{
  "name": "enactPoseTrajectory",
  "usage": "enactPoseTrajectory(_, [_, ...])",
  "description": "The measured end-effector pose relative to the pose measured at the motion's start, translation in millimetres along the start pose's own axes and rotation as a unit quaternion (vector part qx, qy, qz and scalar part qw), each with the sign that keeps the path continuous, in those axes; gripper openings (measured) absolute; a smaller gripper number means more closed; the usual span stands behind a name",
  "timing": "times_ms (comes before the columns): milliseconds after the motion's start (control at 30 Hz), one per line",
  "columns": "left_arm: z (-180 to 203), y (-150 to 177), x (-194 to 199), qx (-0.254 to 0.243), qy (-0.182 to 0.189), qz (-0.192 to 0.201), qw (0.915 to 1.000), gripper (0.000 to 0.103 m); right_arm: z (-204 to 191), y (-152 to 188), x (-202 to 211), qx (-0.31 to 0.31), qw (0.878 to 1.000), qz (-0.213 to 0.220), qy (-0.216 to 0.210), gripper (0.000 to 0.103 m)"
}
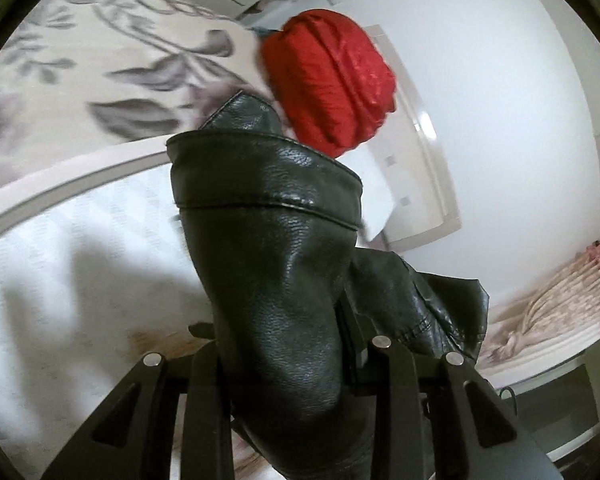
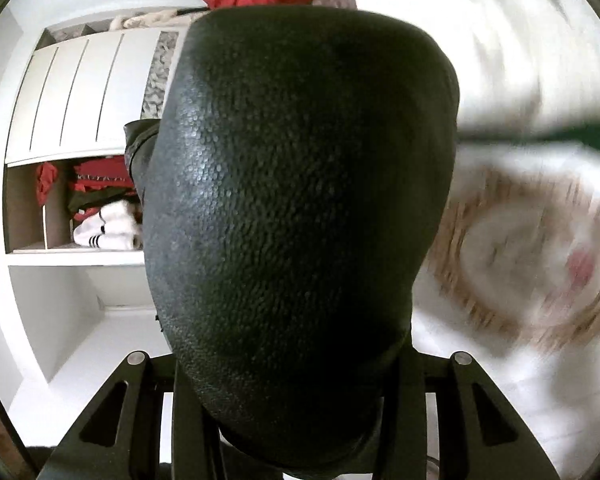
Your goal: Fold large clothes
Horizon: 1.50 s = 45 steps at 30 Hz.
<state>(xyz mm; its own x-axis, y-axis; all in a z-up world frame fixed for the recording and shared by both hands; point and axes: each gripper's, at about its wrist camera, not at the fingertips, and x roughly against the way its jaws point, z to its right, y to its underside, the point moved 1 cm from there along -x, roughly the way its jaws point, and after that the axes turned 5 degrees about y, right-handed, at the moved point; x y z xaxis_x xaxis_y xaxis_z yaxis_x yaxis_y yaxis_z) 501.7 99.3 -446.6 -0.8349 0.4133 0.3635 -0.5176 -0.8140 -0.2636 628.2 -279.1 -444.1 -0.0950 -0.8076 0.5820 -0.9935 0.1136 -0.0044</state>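
A black leather jacket (image 1: 276, 240) fills the middle of the left wrist view, a stitched hem across its top. My left gripper (image 1: 284, 344) is shut on it, the fingertips hidden by leather. In the right wrist view another bulging part of the same jacket (image 2: 300, 208) covers most of the frame. My right gripper (image 2: 296, 360) is shut on it, its fingertips buried under the leather. Both hold the jacket lifted above a white bed (image 1: 60, 272).
A red folded garment (image 1: 332, 80) lies beyond the jacket, next to a floral pillow (image 1: 100, 72). A white headboard (image 1: 428, 152) and wall stand behind. An open wardrobe (image 2: 72, 208) with stacked clothes is at the left. A blurred beige patterned cloth (image 2: 532, 256) is at the right.
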Motion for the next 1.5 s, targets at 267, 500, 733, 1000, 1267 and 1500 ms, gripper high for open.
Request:
enactPoseTrajectory(267, [13,-26,-142,0.000,0.030,0.012,0.9995,0.025,30,-175,9,0.018,0.999,-0.046,0.009,0.042])
enactPoseTrajectory(500, [-50,-6,-214,0.014,-0.012,-0.055,0.9983,0.039,120,-258,-49,-0.050,0.989,-0.121,0.073,0.068])
enactPoseTrajectory(733, [-13,-8,-194,-0.051,-0.061,-0.083,0.9934,0.052,80,-246,-36,0.007,0.978,-0.057,0.203,0.093])
enactPoseTrajectory(1000, [34,16,-184,-0.158,-0.130,-0.107,0.9729,0.099,12,-134,-9,0.055,0.890,0.135,0.432,0.103])
enactPoseTrajectory(1267, [72,34,-171,-0.292,-0.195,-0.133,0.9267,0.100,-3,-35,22,0.049,0.822,0.195,0.533,0.103])
enactPoseTrajectory(1500, [111,59,-116,-0.420,-0.229,-0.158,0.8641,0.103,-43,48,49,0.027,0.799,0.226,0.556,0.103])
